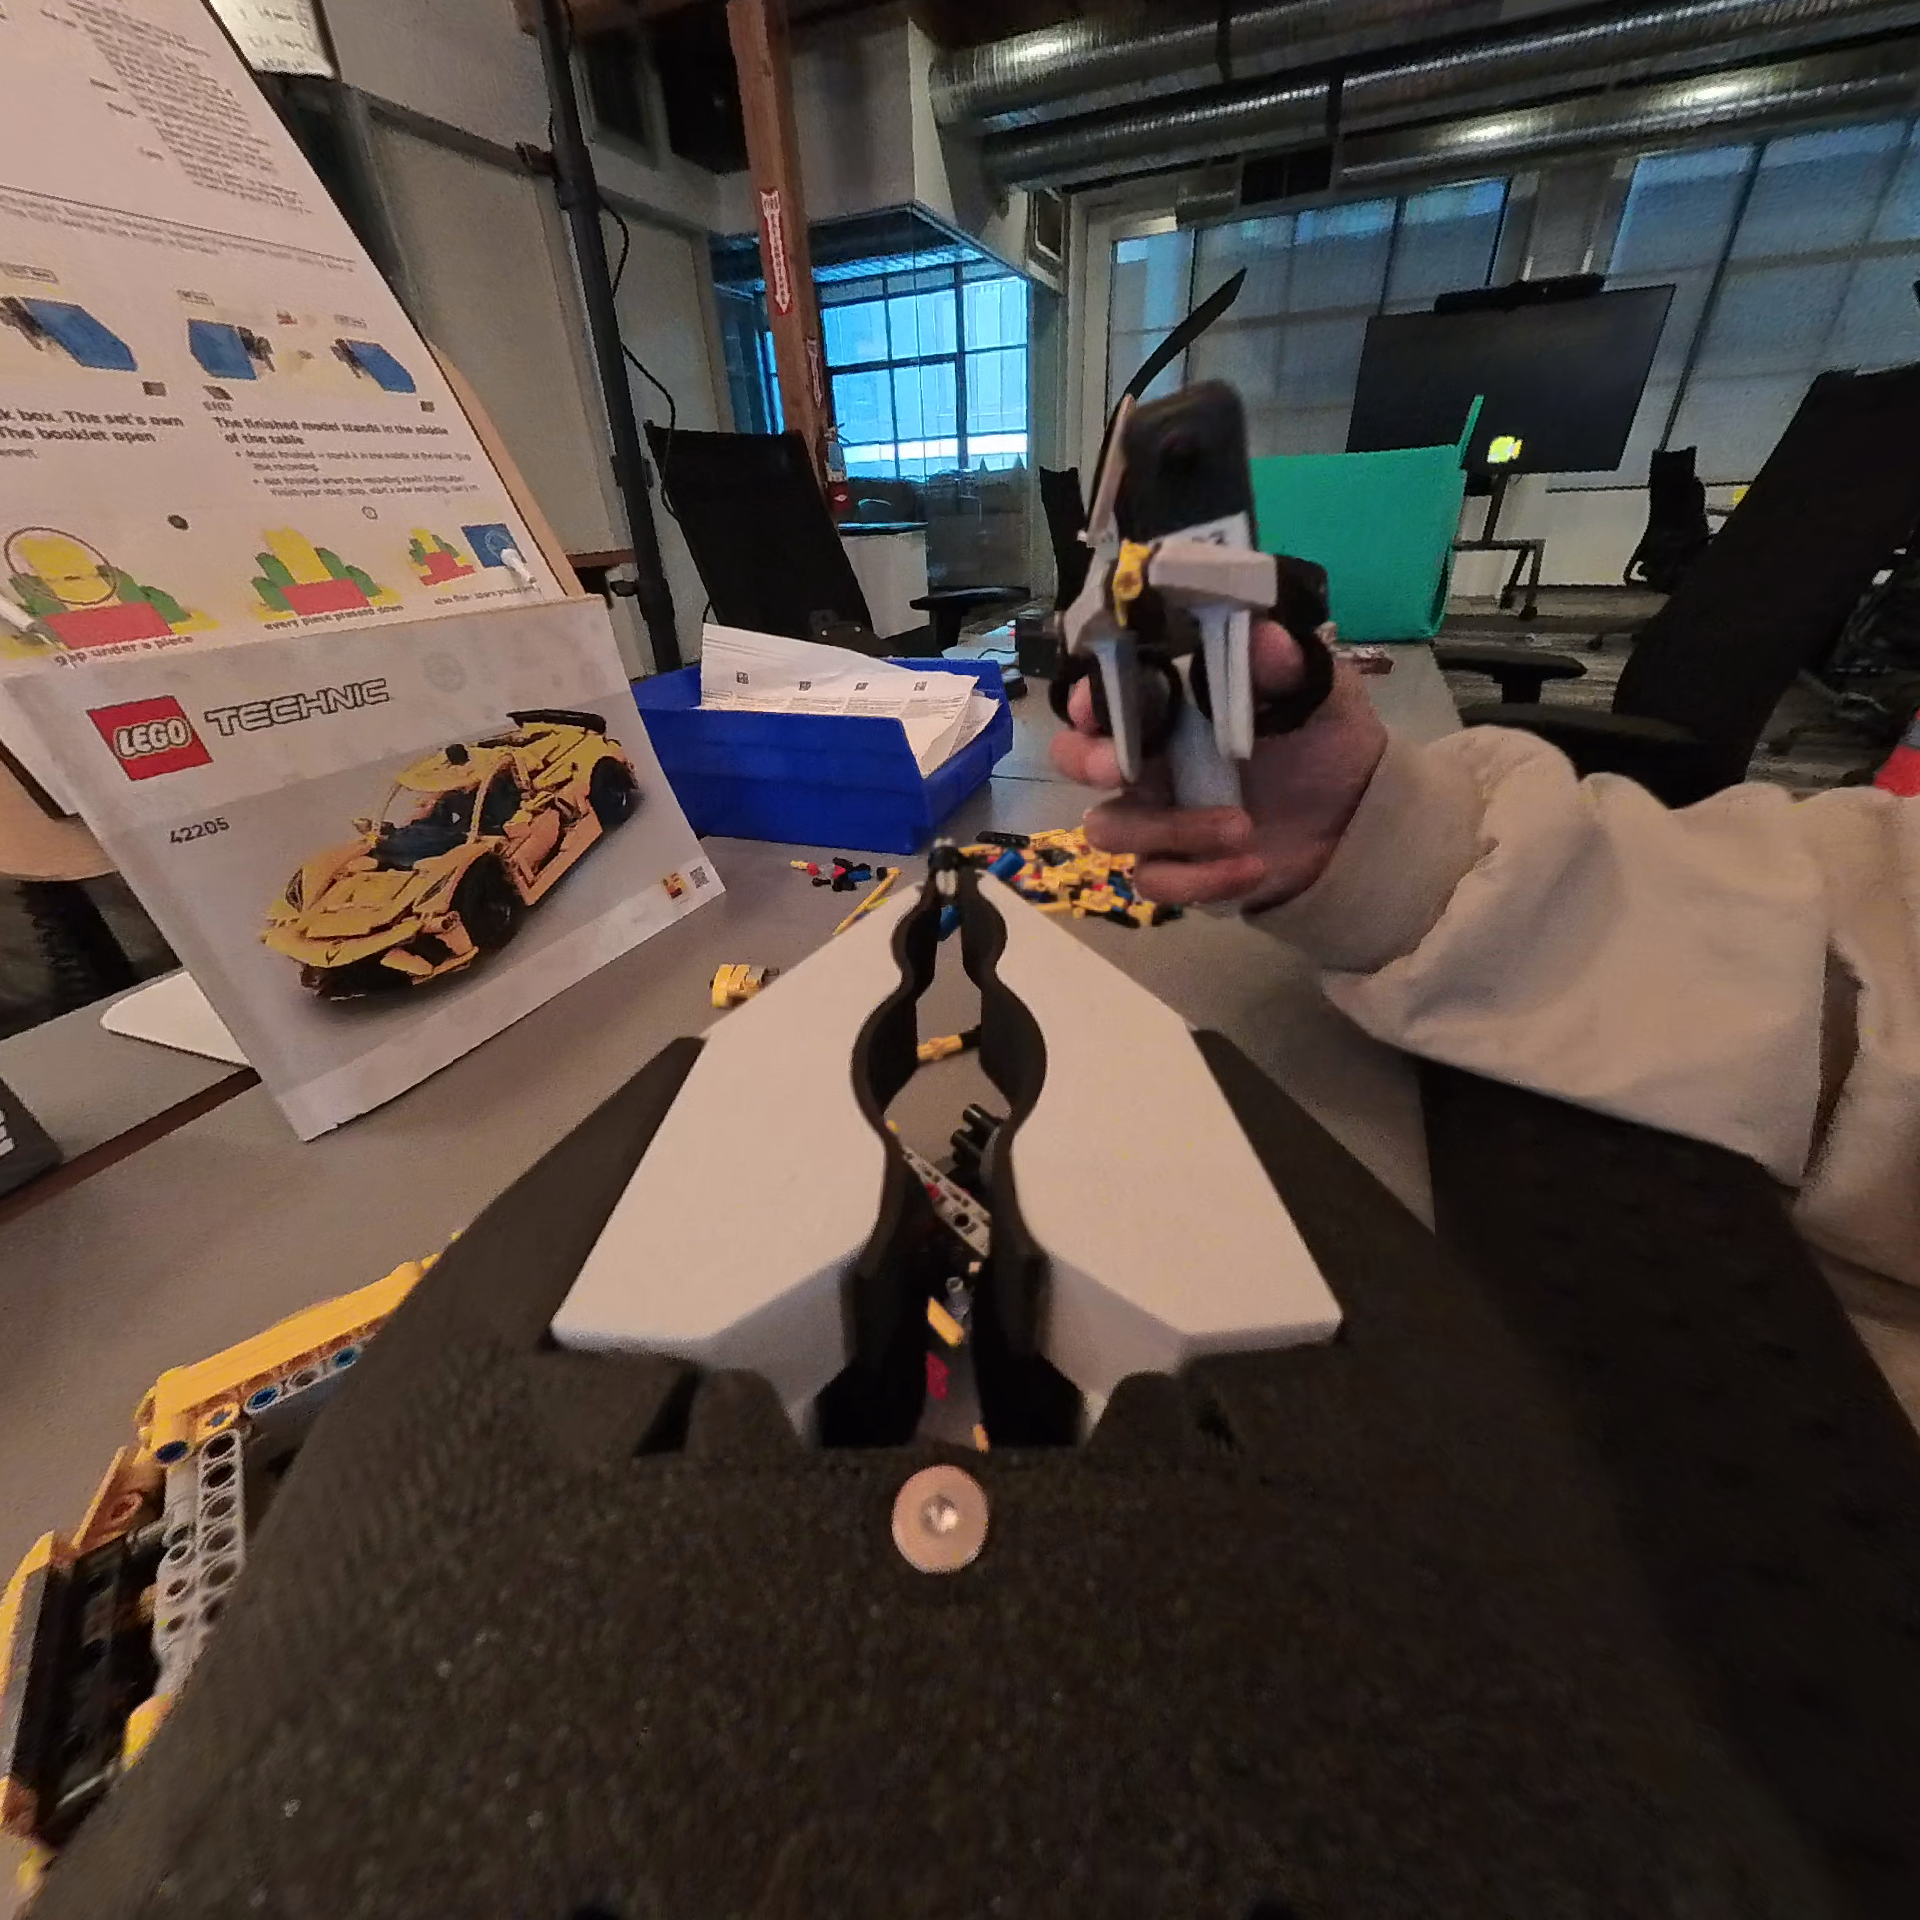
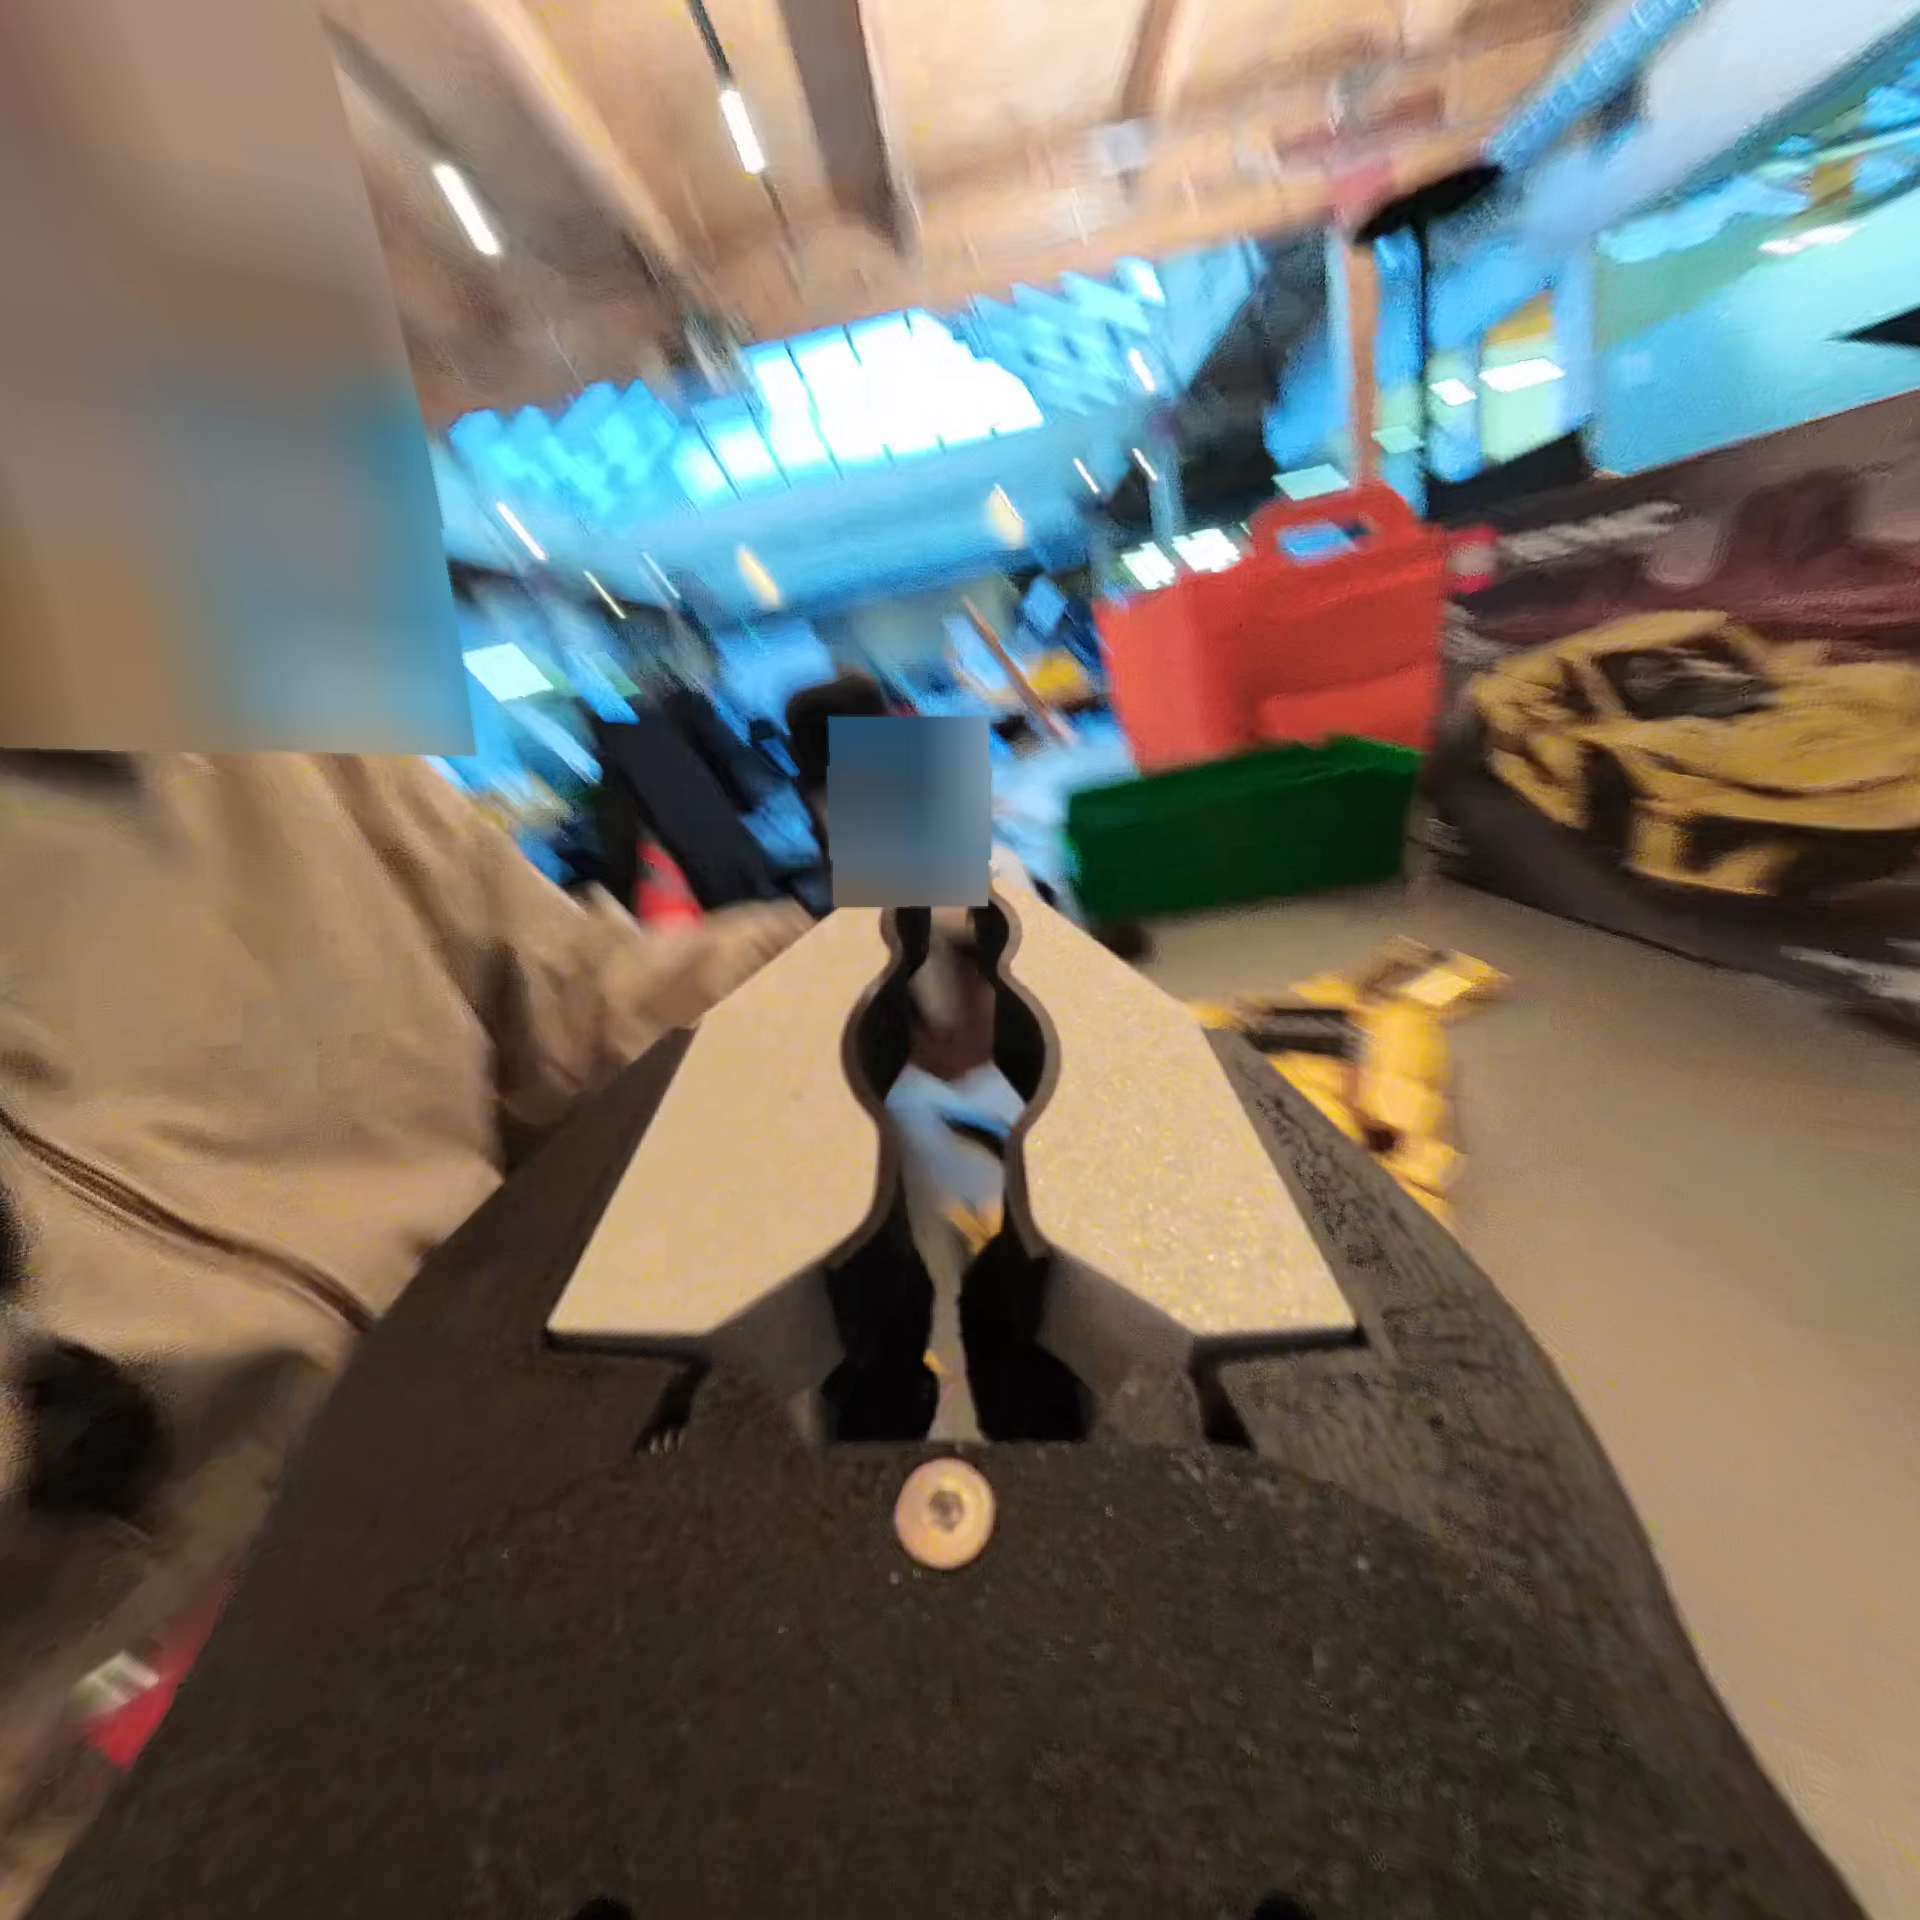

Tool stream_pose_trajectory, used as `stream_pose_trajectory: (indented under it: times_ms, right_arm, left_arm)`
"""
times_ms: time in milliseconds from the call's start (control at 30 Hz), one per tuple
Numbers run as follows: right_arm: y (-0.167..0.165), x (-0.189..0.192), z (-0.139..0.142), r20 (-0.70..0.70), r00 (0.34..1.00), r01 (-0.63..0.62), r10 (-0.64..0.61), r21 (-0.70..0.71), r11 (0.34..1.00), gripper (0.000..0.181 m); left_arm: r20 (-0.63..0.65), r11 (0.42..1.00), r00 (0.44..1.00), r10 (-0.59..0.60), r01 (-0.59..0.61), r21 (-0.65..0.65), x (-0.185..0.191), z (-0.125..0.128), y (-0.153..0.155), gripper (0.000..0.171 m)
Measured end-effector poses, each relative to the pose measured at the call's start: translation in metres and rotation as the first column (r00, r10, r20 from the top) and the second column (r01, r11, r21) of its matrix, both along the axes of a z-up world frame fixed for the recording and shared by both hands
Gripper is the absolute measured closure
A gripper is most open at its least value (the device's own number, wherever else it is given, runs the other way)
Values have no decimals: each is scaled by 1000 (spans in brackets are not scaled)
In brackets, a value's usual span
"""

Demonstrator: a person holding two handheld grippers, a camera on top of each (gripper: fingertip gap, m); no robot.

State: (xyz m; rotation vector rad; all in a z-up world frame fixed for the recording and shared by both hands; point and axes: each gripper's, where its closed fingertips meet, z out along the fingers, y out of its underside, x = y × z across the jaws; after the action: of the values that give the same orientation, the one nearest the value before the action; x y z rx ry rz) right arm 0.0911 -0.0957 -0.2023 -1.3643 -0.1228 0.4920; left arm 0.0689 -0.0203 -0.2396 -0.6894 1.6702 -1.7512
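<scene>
The left gripper [image 1: 943, 883], jaws nearly closed, pinches a tiny, probably light and rigid black piece [image 1: 943, 864] above the table [image 1: 520, 1143], while the right gripper [image 1: 1174, 717], raised, looks narrowly closed, seemingly empty.

Both grippers [image 1: 943, 883] [image 2: 940, 920] have rough black bodies, pale grey wedge fingers [image 1: 769, 1153] with wavy black inner edges, and one brass-coloured screw [image 1: 940, 1519]. The sleeve [image 1: 1621, 935] looks cream, perhaps fleece.

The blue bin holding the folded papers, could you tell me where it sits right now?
In the left wrist view the blue bin sits on the grey table, just right of the propped booklet, behind the loose pile of small parts.
</scene>
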Motion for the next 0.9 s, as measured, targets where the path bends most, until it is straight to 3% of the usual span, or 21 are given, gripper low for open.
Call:
stream_pose_trajectory:
  times_ms: [67,133,167,233,267,300,467,567,633,667,733,767,800,900]
  right_arm:
    - [-7,9,-18,281,948,183,-148,-105,977,175]
    - [-25,36,-42,495,827,414,-267,-214,885,176]
    - [-43,61,-65,558,777,536,-291,-344,771,175]
    - [-99,114,-112,597,744,661,-300,-591,462,174]
    - [-128,137,-128,591,736,676,-329,-660,326,174]
    - [-150,153,-139,572,743,661,-347,-710,245,174]
    - [-189,176,-178,446,824,514,-349,-848,127,167]
    - [-180,176,-175,445,821,526,-358,-833,172,155]
    - [-147,158,-145,414,814,549,-407,-776,310,150]
    - [-120,133,-126,365,842,522,-397,-734,434,148]
    - [-57,58,-80,156,935,348,-318,-576,740,155]
    - [-32,20,-61,1,970,215,-245,-483,849,158]
    - [-13,-10,-49,-162,973,83,-162,-410,908,158]
    - [17,-44,-46,-500,866,-178,-20,-344,922,148]
  left_arm:
    - [2,1000,1000,-6,6,22,-1,-5,-3,169]
    - [2,999,1000,-15,15,41,-3,-7,-7,169]
    - [1,998,1000,-21,21,52,-2,-8,-10,169]
    - [-18,998,999,-32,33,62,0,-13,-15,169]
    - [-36,997,999,-36,38,60,2,-16,-18,169]
    - [-60,998,997,-39,42,56,4,-19,-21,169]
    - [-154,995,984,-94,88,-46,13,-24,-41,169]
    - [-132,995,987,-95,89,-51,12,-21,-43,169]
    - [-89,995,992,-93,89,-53,9,-15,-42,169]
    - [-77,994,992,-98,94,-62,8,-12,-41,169]
    - [-34,993,994,-105,103,-51,3,-8,-43,169]
    - [8,996,996,-89,89,-19,1,-6,-43,169]
    - [63,997,996,-66,64,41,-1,-5,-44,169]
    - [242,958,970,9,-77,275,-4,-10,-47,169]
